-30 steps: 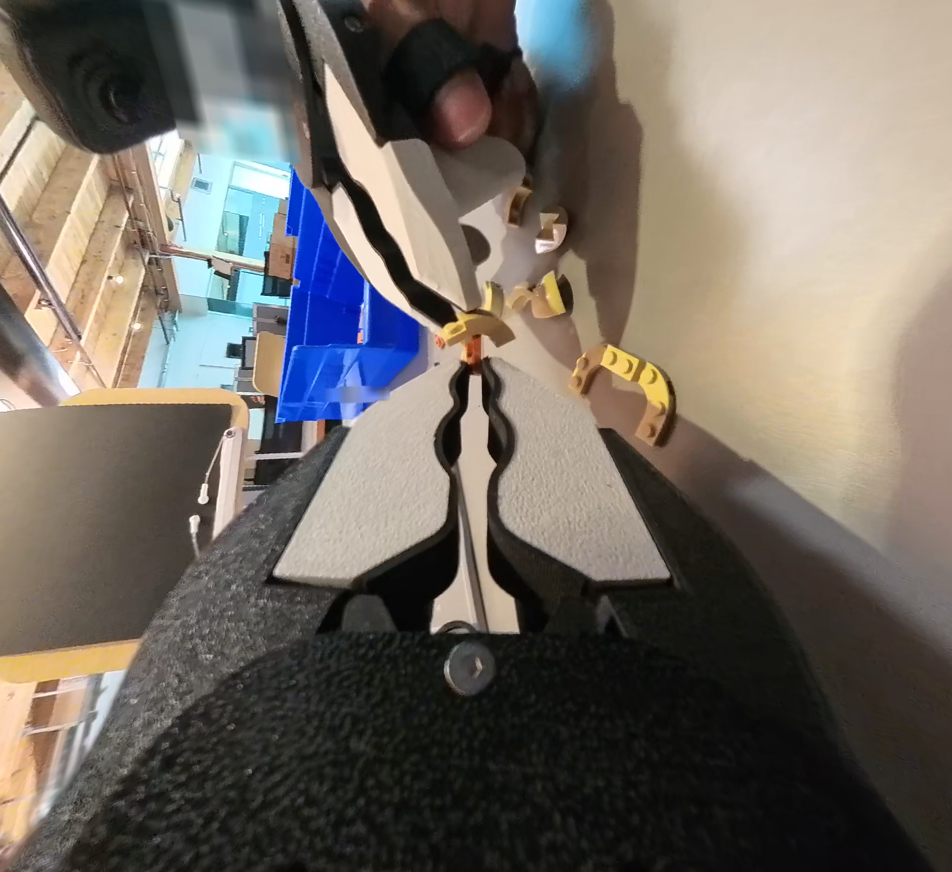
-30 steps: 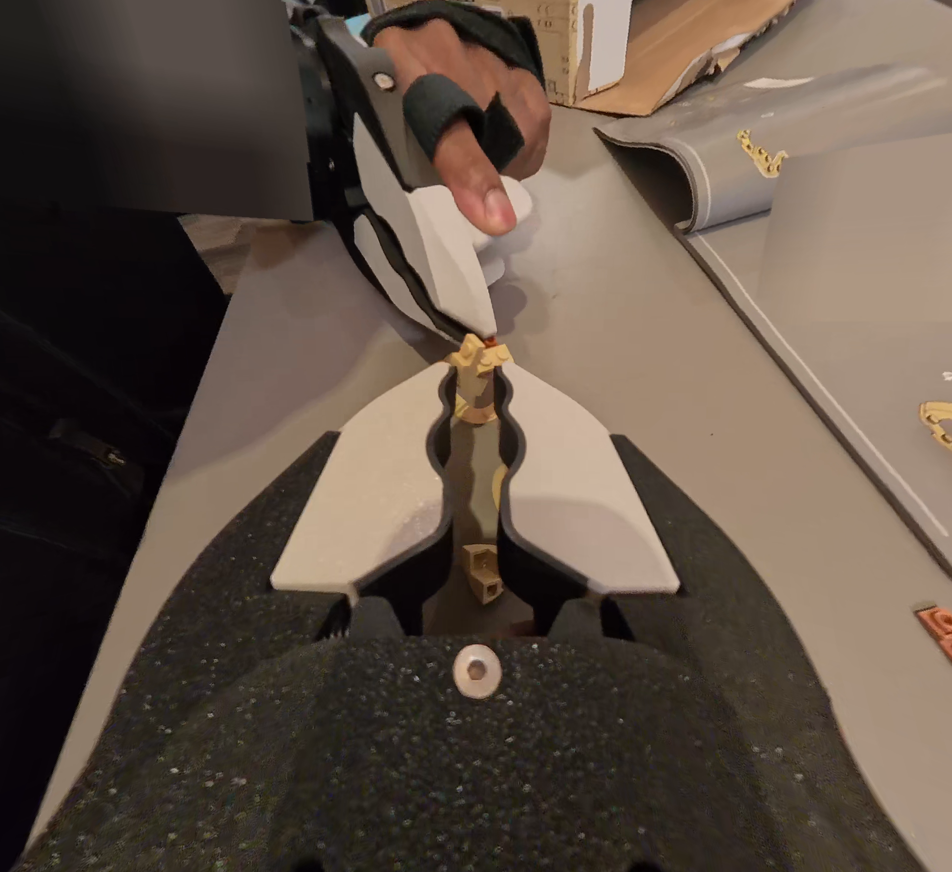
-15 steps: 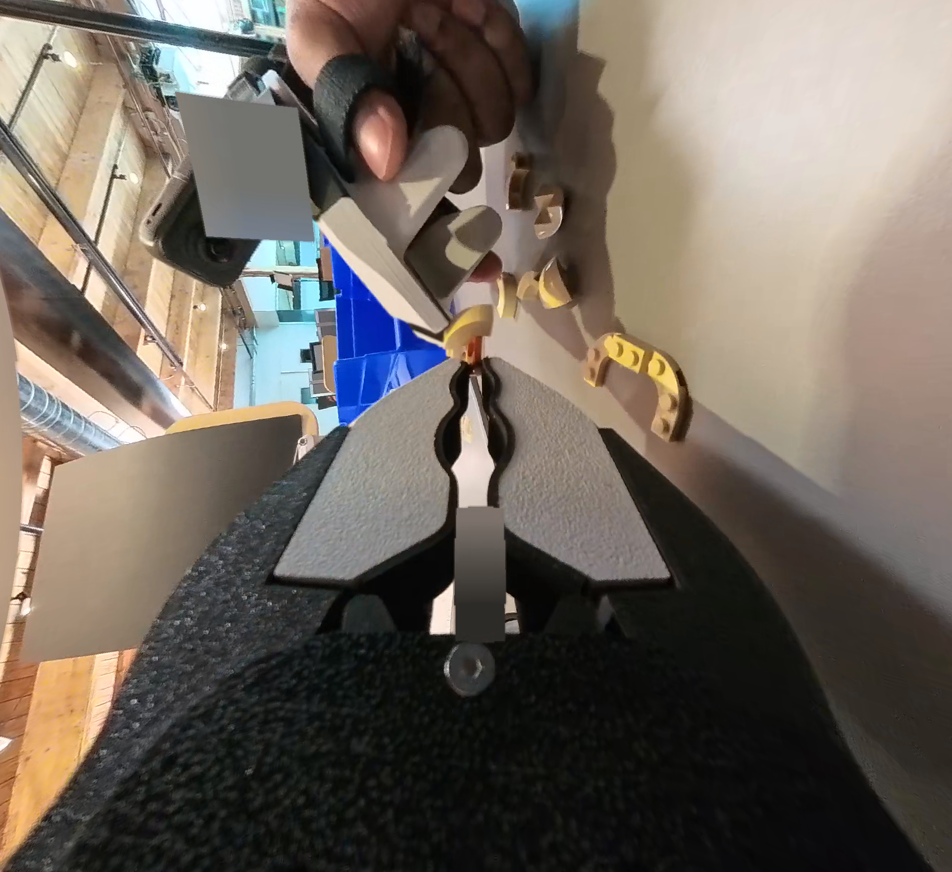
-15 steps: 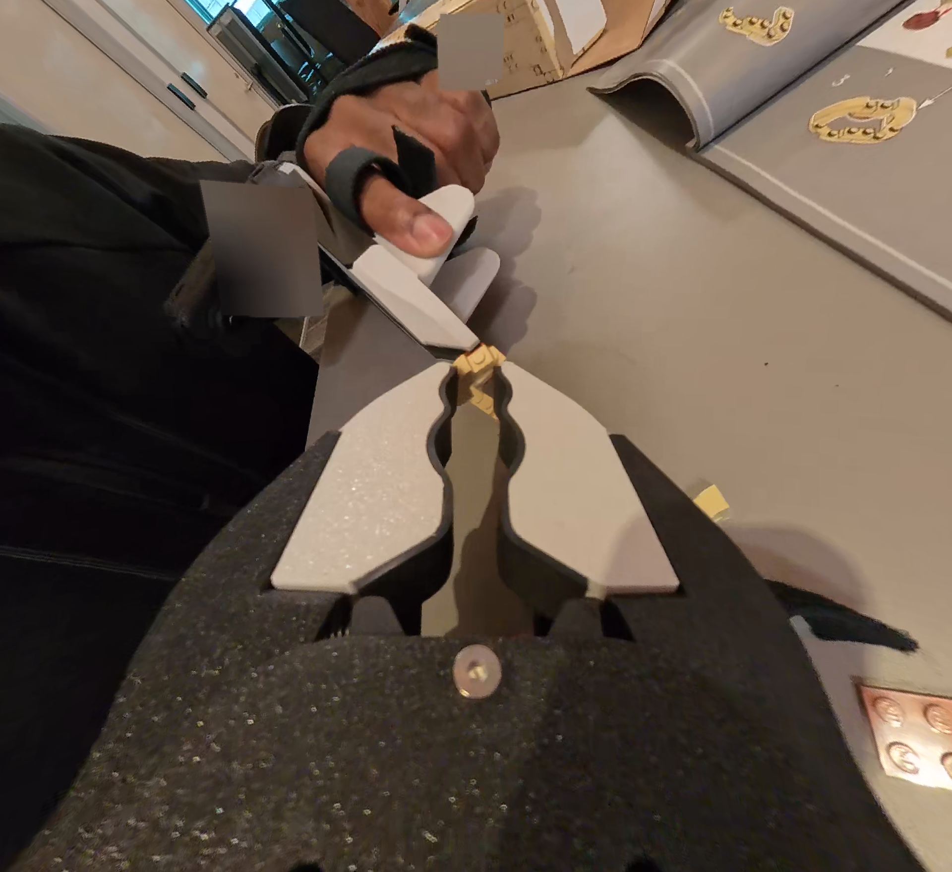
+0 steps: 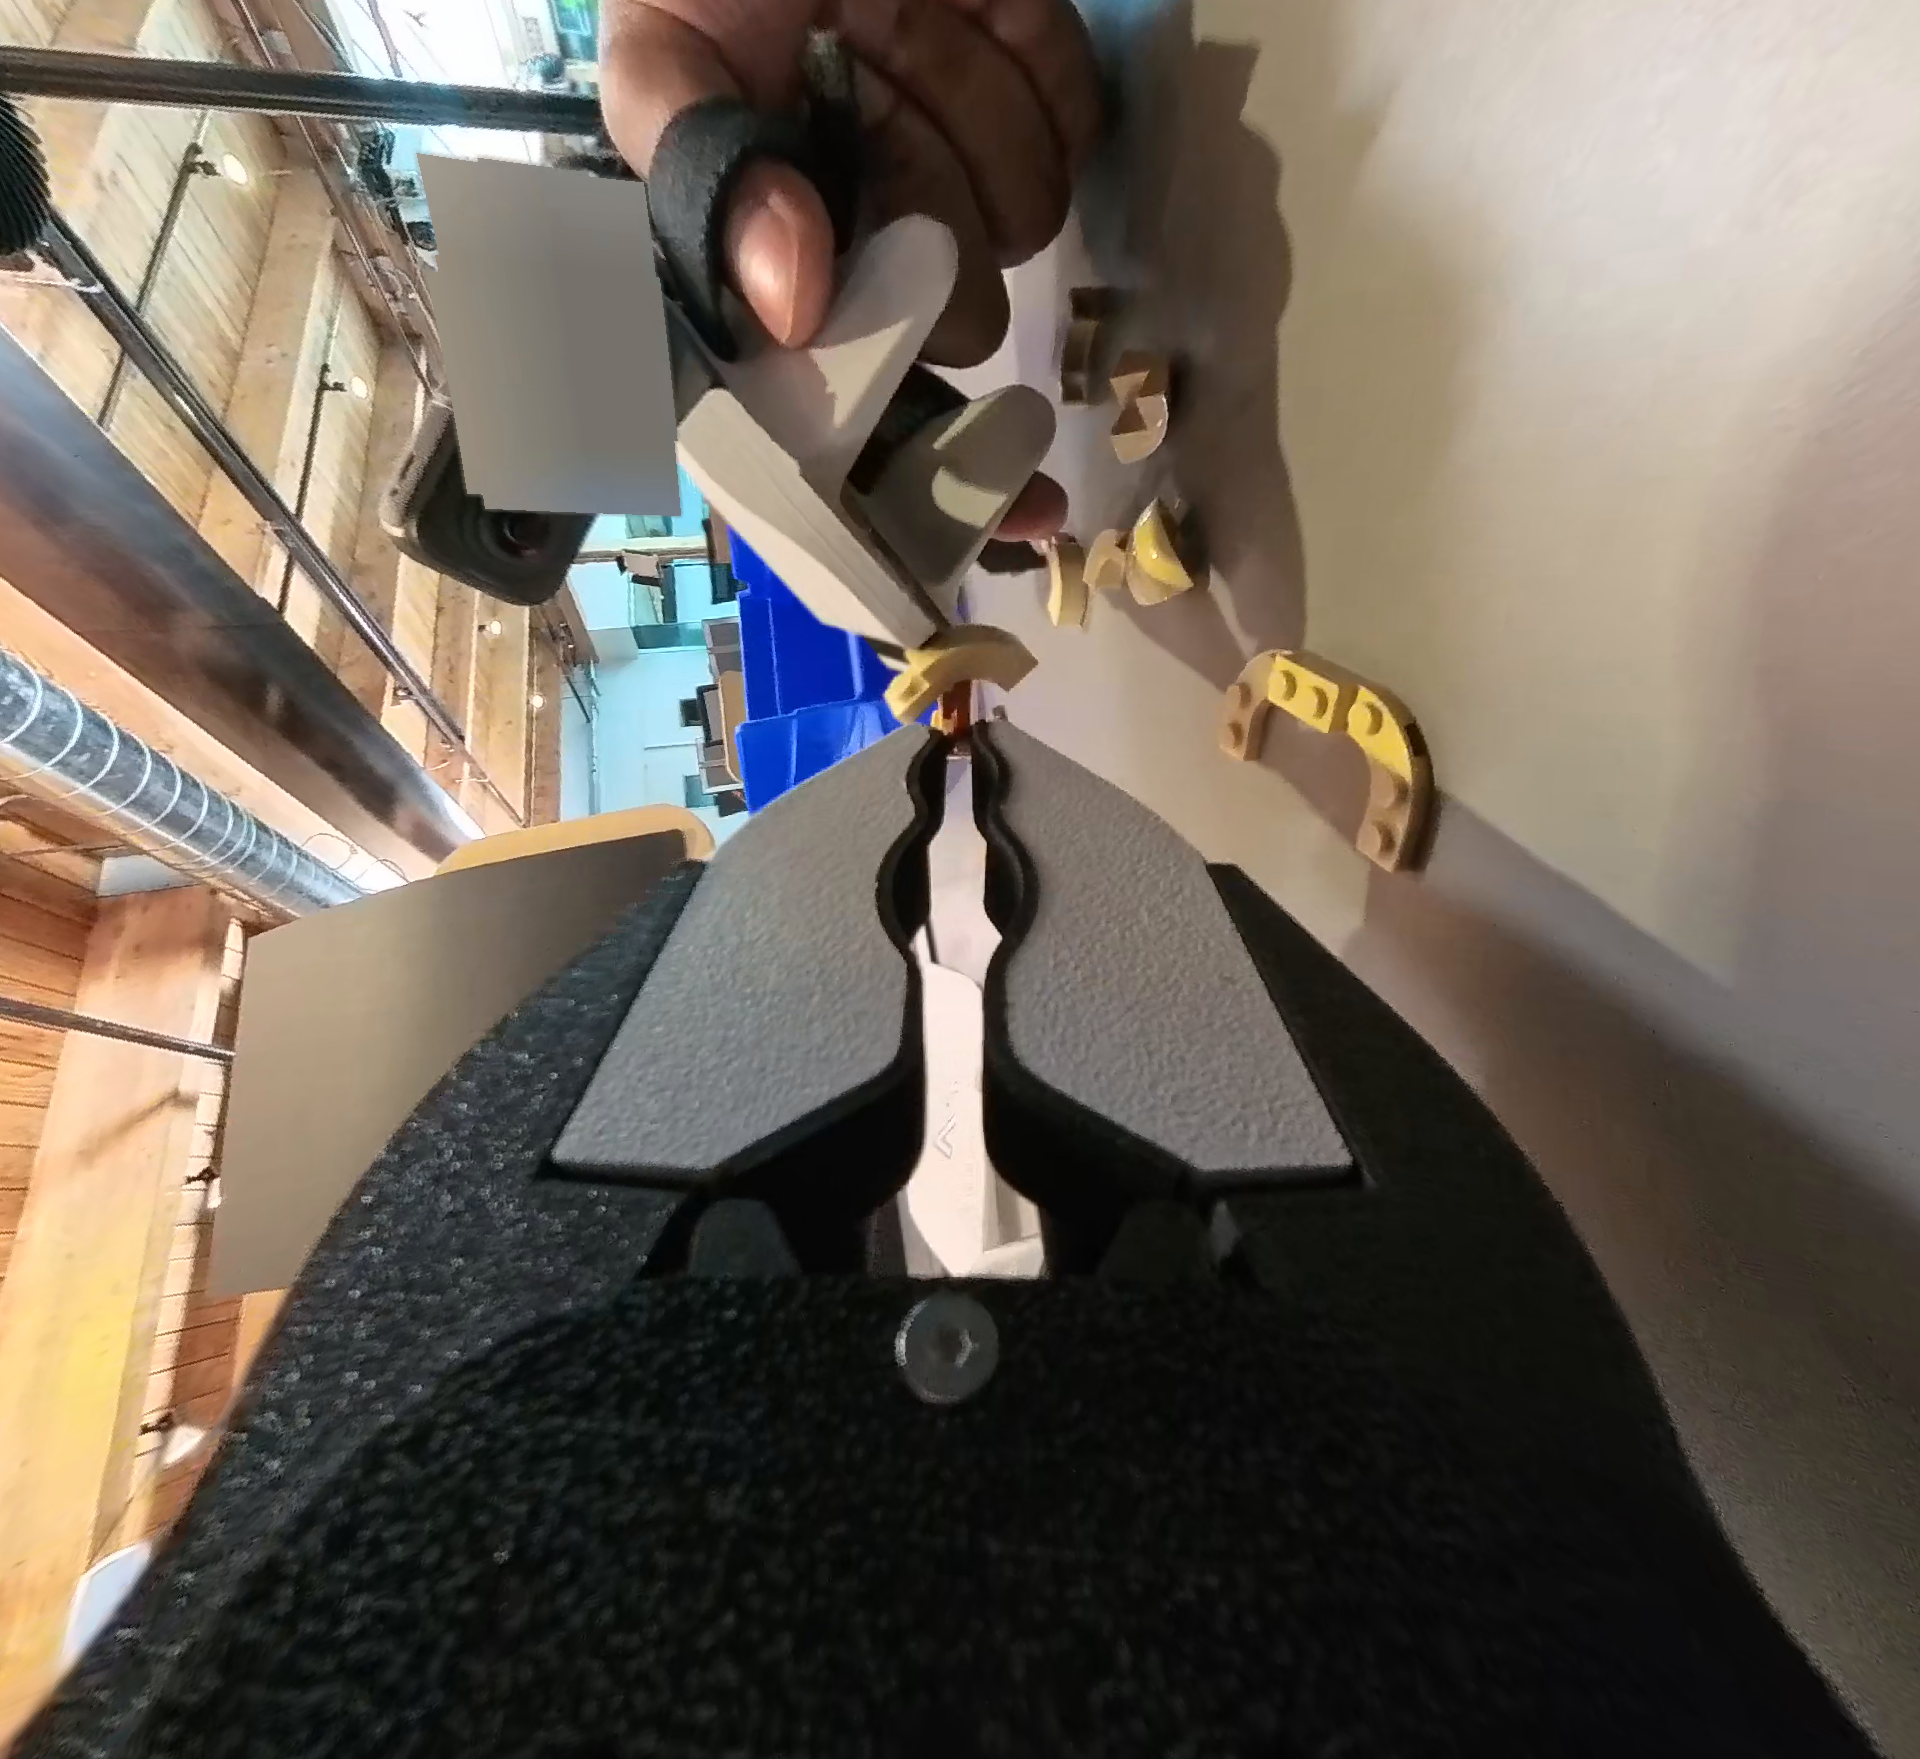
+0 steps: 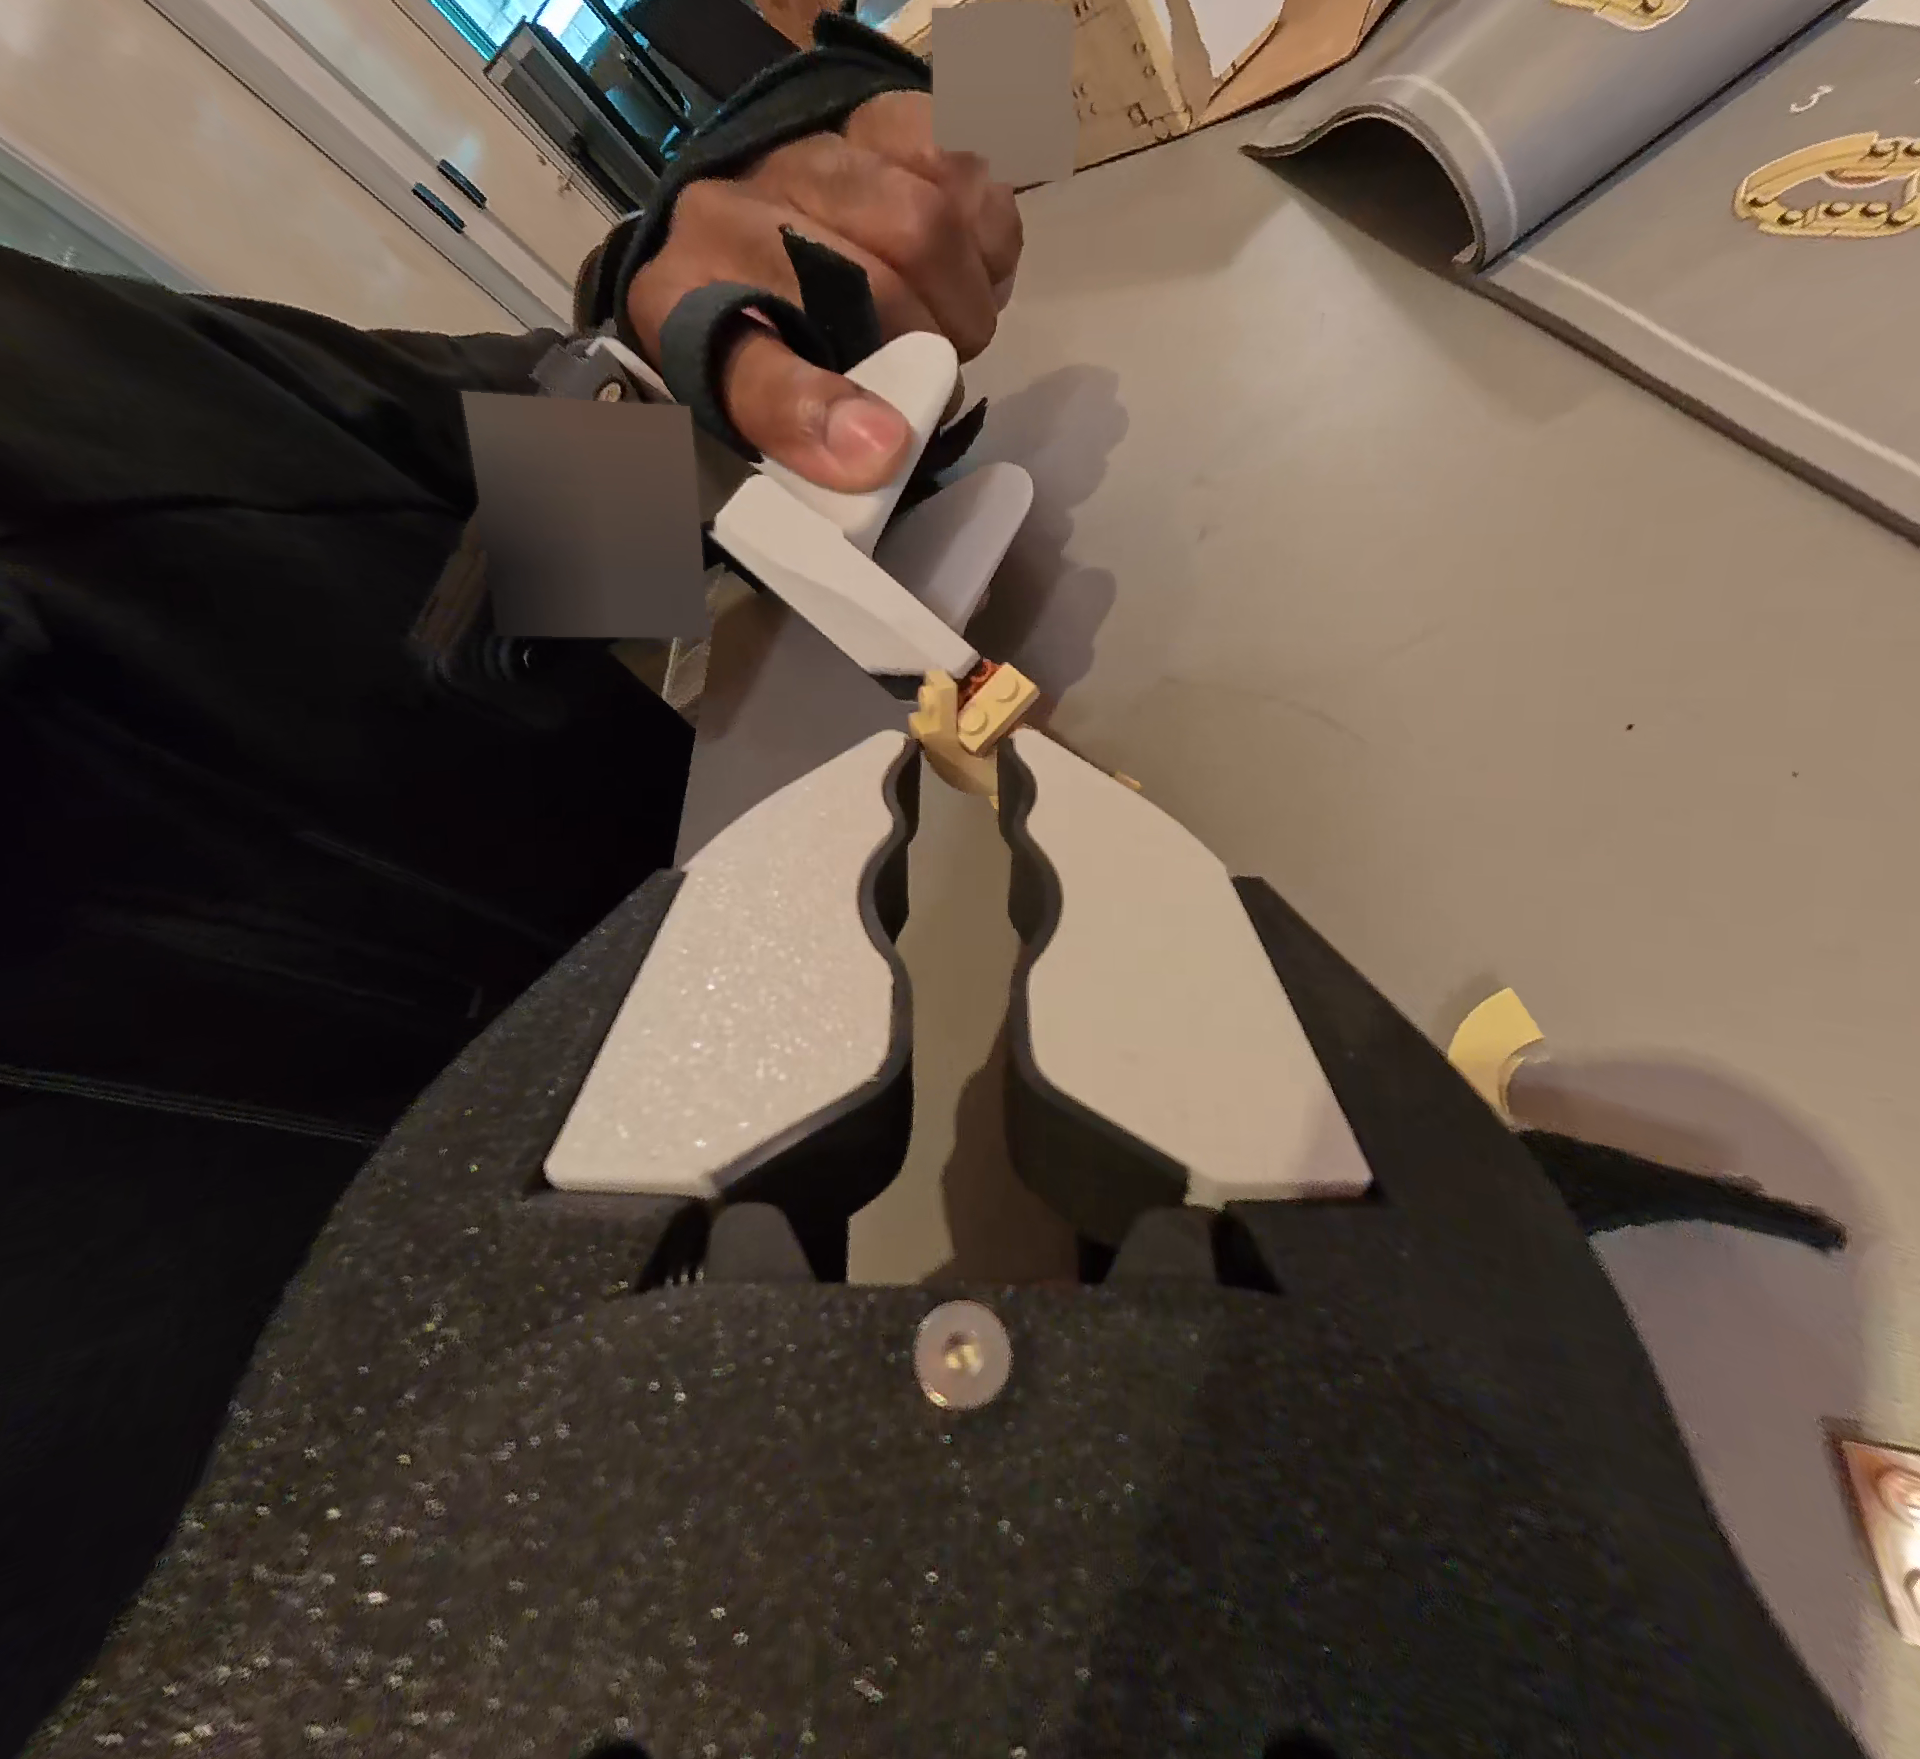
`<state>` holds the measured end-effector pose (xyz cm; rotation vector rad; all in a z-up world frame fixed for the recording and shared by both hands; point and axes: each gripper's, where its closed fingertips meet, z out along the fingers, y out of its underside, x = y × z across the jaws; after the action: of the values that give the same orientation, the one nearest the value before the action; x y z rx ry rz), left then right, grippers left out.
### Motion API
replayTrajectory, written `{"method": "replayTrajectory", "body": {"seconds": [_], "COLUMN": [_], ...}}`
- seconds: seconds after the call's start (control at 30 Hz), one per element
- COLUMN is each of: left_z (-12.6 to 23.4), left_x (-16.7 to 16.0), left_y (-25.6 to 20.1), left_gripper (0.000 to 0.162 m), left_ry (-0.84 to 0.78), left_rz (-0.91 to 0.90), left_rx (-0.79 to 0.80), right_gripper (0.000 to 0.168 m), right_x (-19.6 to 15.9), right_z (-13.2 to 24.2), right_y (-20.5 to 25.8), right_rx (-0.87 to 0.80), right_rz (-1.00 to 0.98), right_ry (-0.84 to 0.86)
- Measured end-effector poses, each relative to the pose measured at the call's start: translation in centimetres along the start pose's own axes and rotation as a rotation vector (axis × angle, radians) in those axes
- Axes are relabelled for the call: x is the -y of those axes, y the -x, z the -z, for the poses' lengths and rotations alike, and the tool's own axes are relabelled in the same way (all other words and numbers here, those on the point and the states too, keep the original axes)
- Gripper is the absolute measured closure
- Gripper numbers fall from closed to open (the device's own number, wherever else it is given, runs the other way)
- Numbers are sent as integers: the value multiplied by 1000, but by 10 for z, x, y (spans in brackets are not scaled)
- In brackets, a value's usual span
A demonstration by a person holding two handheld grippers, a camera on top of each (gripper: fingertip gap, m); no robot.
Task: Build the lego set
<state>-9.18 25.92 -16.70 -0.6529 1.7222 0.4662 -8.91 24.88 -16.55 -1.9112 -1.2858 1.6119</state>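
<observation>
In the left wrist view my left gripper (image 5: 961, 745) is shut on a small orange piece (image 5: 954, 720). My right gripper comes in from the upper left, shut on a tan arch piece (image 5: 964, 662) that touches the orange piece. In the right wrist view my right gripper (image 6: 961, 759) is shut on the studded tan arch piece (image 6: 992, 707). The left gripper's fingers (image 6: 862, 587) reach down to it with the orange piece (image 6: 982, 673) at their tip. Both grippers are held above the grey table (image 6: 1351, 566).
A tan arch assembly (image 5: 1330, 753) and several small tan pieces (image 5: 1117, 556) lie on the table. An open instruction booklet (image 6: 1662, 151) and a cardboard box (image 6: 1132, 26) are at the far right. A loose tan piece (image 6: 1496, 1044) and a copper-coloured plate (image 6: 1881, 1522) lie near my right gripper.
Both grippers have rolled and tilted while staying tip to tip. The orange piece and the tan arch stay pressed together between them. The grips have not changed.
</observation>
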Motion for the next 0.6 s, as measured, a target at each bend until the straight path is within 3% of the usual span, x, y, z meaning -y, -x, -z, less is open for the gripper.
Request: {"method": "replayTrajectory", "body": {"seconds": [0.6], "left_z": [1], "left_x": [3], "left_y": [4], "left_gripper": [158], "left_ry": [-4], "left_rz": [-68], "left_rx": [40], "right_gripper": [162], "right_x": [8], "right_z": [6], "right_y": [4], "right_rx": [112], "right_rz": [-167], "right_ry": [-69]}}
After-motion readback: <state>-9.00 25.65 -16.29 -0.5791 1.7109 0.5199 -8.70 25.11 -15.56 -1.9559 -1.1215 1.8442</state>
